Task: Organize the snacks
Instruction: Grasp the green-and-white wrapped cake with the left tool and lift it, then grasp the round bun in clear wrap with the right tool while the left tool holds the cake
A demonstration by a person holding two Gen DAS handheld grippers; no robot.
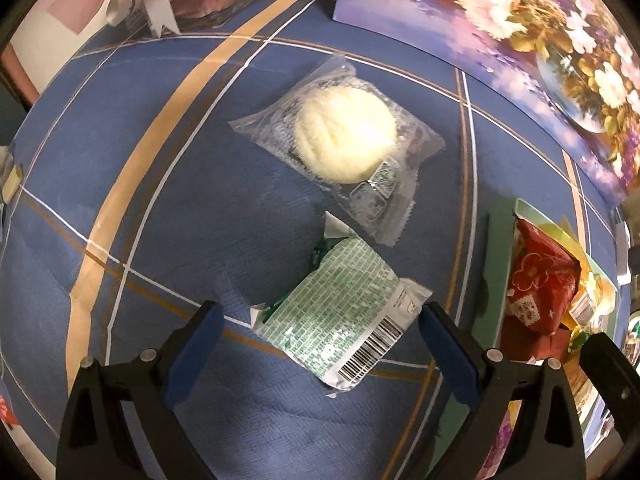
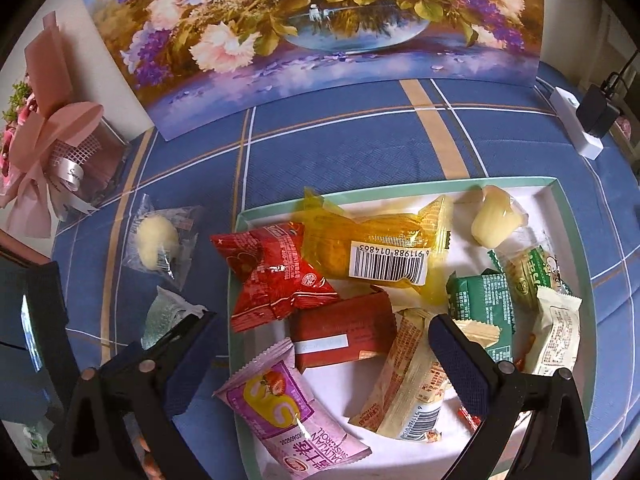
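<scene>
A green-and-white snack packet (image 1: pixel 340 316) lies on the blue checked cloth, between the spread fingers of my left gripper (image 1: pixel 320 320), which is open and hovers over it. Beyond it lies a clear bag with a pale round pastry (image 1: pixel 346 134). Both also show in the right wrist view: the pastry bag (image 2: pixel 158 242) and the green packet (image 2: pixel 168 314), left of the tray. My right gripper (image 2: pixel 324 330) is open above the green-rimmed tray (image 2: pixel 236 280), over a dark red box (image 2: pixel 344 330). The tray holds several snacks, among them a red packet (image 2: pixel 276 276) and a yellow one (image 2: pixel 376 246).
A flower painting (image 2: pixel 312 28) stands at the back of the table. A pink bouquet (image 2: pixel 48 152) sits at the back left, a white power strip with a black plug (image 2: pixel 580 120) at the back right. The tray's edge (image 1: pixel 504 280) lies right of my left gripper.
</scene>
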